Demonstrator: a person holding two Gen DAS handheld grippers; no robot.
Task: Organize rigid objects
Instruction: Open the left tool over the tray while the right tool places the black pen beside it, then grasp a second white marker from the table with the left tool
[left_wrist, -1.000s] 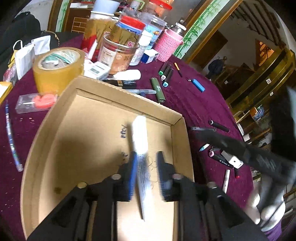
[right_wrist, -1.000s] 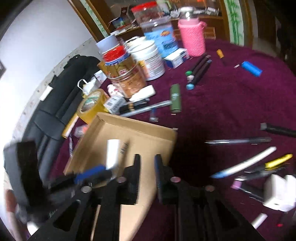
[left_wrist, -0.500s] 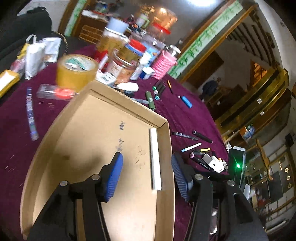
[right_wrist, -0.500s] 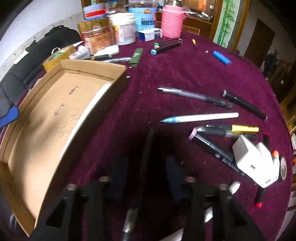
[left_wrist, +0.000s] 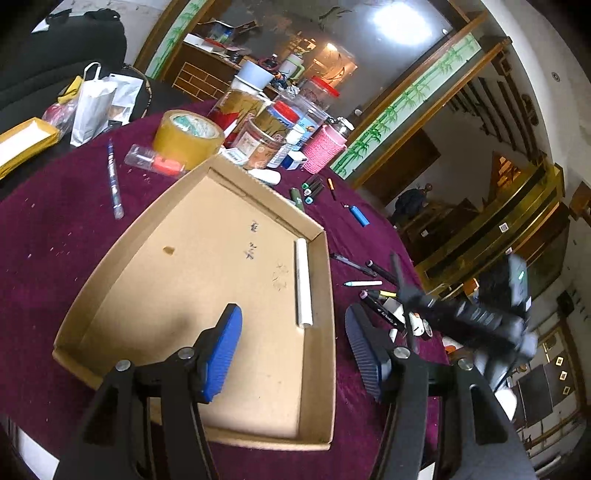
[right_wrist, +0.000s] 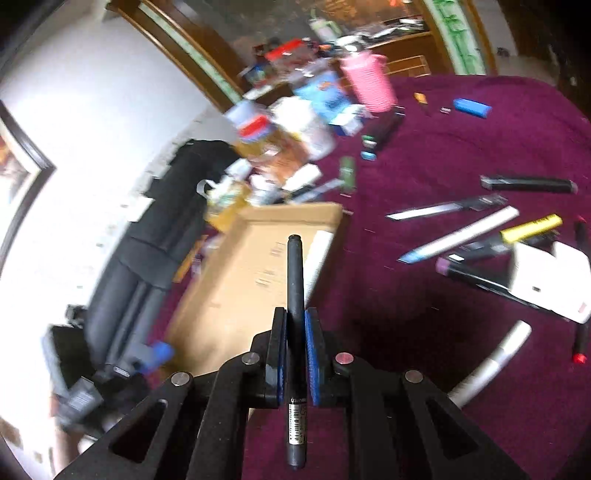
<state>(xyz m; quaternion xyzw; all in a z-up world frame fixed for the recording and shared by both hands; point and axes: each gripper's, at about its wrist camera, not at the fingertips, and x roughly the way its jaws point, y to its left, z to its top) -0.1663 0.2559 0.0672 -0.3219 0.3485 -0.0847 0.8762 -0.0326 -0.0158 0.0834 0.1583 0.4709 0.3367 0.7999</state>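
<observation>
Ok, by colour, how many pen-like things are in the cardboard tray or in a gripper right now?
White: 1, the white stick lying in the cardboard tray along its right wall.
Black: 1, the black pen clamped in the right gripper.
Left gripper: 0, open above the tray.
Total: 2.

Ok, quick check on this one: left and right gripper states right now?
Left gripper: open, holding nothing, above the cardboard box.
Right gripper: closed on a black pen.
</observation>
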